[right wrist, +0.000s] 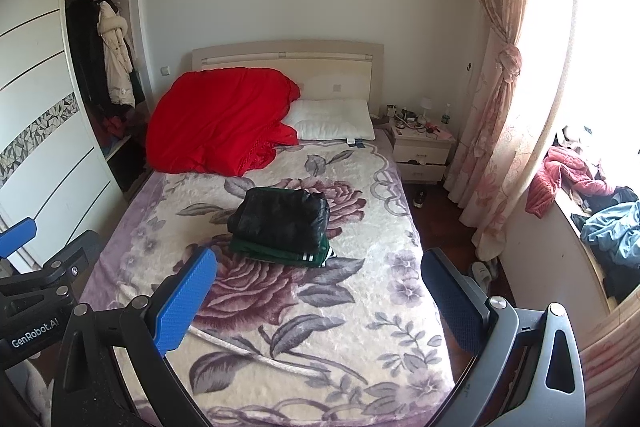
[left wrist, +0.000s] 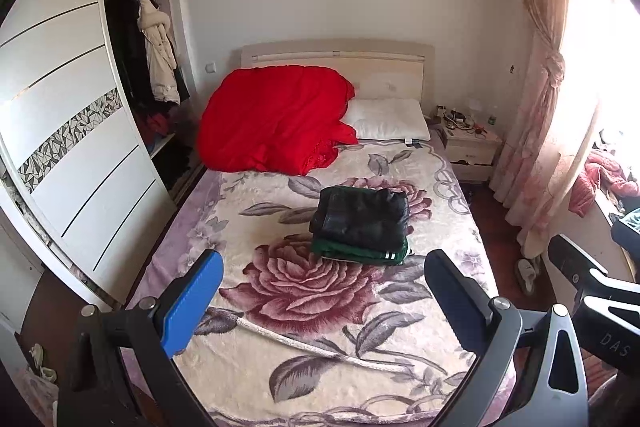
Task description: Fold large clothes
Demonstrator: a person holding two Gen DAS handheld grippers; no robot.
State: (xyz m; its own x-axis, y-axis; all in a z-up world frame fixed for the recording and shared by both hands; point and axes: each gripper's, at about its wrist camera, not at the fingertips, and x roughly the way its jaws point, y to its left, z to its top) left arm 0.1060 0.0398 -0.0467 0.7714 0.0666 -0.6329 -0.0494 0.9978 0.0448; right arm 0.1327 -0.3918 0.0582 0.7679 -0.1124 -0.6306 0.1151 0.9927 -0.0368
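A folded black jacket (left wrist: 362, 217) lies on top of a folded green garment with white stripes (left wrist: 360, 254) in the middle of the bed (left wrist: 320, 347). The stack also shows in the right wrist view: the jacket (right wrist: 282, 215) over the green garment (right wrist: 280, 253). My left gripper (left wrist: 324, 299) is open and empty, held above the foot of the bed, well short of the stack. My right gripper (right wrist: 320, 297) is open and empty beside it, also short of the stack.
A red quilt (left wrist: 276, 119) and a white pillow (left wrist: 390, 119) lie at the head of the bed. An open wardrobe (left wrist: 80, 107) stands to the left. A nightstand (left wrist: 472, 147), curtain (left wrist: 536, 107) and a ledge with loose clothes (right wrist: 592, 211) are at the right.
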